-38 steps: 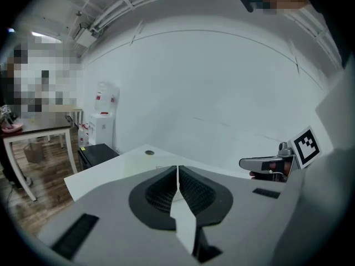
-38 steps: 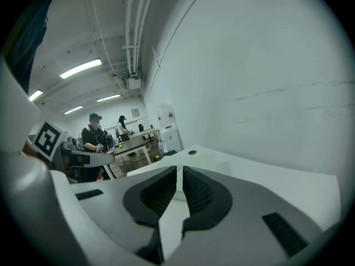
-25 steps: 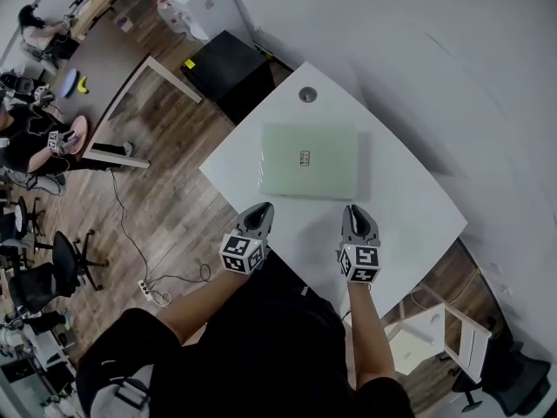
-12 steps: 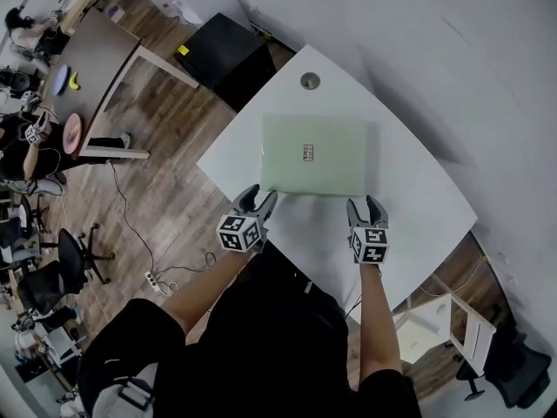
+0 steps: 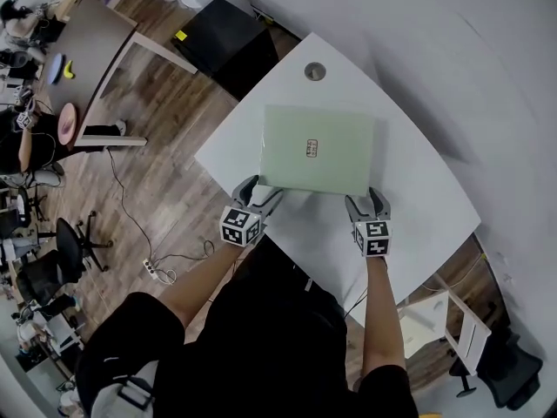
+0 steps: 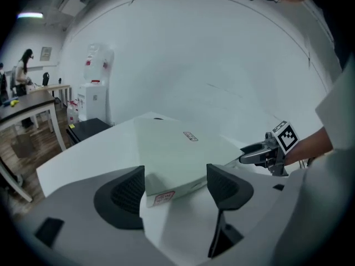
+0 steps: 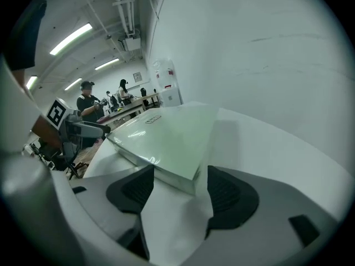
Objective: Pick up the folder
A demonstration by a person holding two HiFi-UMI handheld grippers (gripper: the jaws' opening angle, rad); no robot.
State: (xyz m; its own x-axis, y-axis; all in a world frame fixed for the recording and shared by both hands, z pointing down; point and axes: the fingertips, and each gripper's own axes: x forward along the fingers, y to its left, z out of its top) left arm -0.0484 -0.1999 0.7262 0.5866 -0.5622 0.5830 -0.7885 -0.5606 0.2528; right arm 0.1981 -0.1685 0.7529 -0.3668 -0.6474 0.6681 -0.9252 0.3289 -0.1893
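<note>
One of each kind
One pale green folder [image 5: 318,149] on one white desk [image 5: 418,207]; one round grey port [image 5: 314,71] near its far corner; one black cabinet [image 5: 224,40] beyond.

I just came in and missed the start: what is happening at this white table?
A person holds a gripper in each hand. A pale green folder lies flat on the white table. The left gripper is at the folder's near left corner, the right gripper at its near right corner. Both pairs of jaws are opening, each with a corner between them, not yet pressing on it. The folder is not lifted yet.
</note>
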